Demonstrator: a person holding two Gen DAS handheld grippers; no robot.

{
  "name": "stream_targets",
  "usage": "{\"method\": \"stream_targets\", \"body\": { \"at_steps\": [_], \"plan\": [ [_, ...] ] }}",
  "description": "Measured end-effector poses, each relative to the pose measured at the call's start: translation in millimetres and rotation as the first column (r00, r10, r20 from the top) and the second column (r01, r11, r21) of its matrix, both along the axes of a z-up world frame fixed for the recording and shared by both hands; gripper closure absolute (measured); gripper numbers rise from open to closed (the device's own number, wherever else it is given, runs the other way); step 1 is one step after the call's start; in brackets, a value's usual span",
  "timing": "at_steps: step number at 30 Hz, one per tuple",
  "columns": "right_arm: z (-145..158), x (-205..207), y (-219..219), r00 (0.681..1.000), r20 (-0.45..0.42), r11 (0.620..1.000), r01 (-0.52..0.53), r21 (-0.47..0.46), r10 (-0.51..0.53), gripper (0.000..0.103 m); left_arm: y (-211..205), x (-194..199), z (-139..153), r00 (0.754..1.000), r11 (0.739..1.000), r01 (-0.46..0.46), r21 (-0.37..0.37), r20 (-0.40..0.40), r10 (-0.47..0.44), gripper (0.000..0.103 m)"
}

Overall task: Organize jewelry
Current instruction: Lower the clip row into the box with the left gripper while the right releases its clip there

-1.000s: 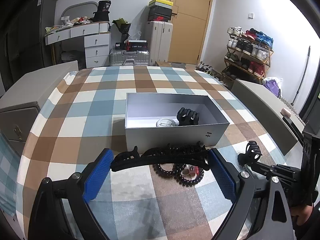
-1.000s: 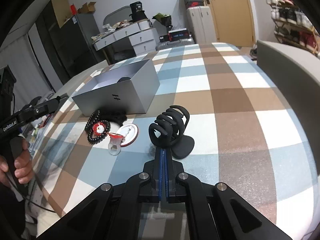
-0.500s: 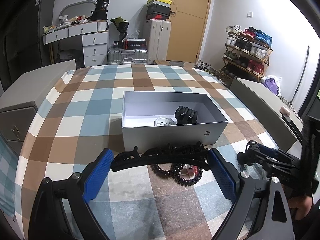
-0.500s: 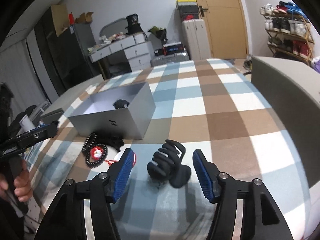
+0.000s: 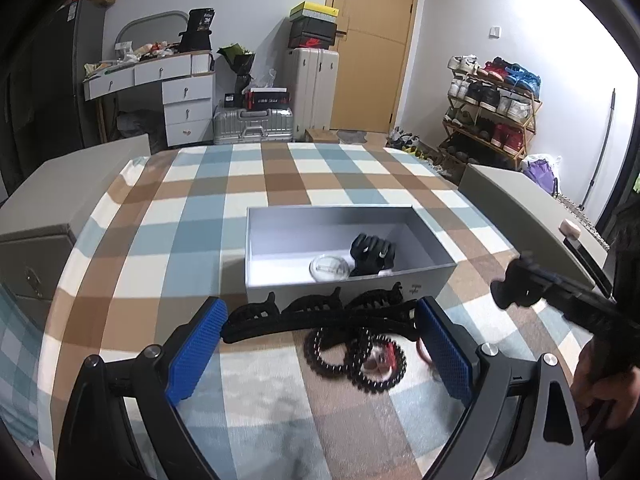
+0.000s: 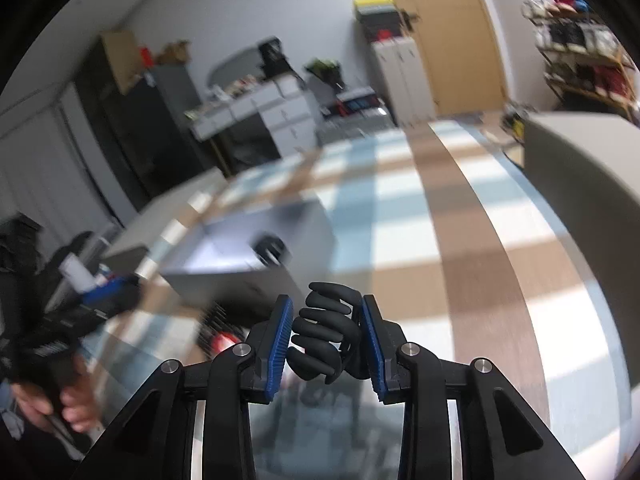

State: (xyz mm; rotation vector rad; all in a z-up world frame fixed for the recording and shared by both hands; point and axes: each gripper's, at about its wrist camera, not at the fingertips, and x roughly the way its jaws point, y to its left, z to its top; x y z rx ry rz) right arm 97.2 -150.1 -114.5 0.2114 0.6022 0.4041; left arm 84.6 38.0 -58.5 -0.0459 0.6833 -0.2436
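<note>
Since a second ago my right gripper has taken the small black claw clip off the checked tablecloth; its jaws are closing on it, blue pads against both sides. On the left, my left gripper holds the long black hair clip endwise between its wide-set pads, above the bead bracelets. Beyond stands the open grey box, already holding another clip; I judge mine go there next. Further right, a shoe rack lines the wall.
</note>
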Motion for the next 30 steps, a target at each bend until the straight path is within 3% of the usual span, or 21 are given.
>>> {"method": "stream_targets", "body": {
  "at_steps": [6,11,19,30],
  "plan": [
    [37.5,16.0,31.8,0.987,0.095,0.99,-0.136,0.041,0.132,0.07,-6.2,12.7,10.4,0.999,1.0,0.024,0.016,0.04,-0.025,0.011],
    [48.2,52.5,55.5,0.967,0.075,0.962,-0.249,0.107,0.242,0.07,-10.3,31.2,6.3,0.998,0.998,0.059,0.036,0.029,-0.06,0.011],
    [32.7,109.5,81.8,0.946,-0.027,0.94,-0.316,0.131,0.322,0.07,-12.5,55.6,-5.3,0.995,0.995,0.093,0.028,-0.021,-0.093,0.011],
    [10.1,137.6,93.2,0.93,-0.088,0.929,-0.344,0.135,0.357,0.069,-22.6,69.1,-11.9,0.99,0.991,0.132,0.027,-0.049,-0.131,0.011]
  ]
}}
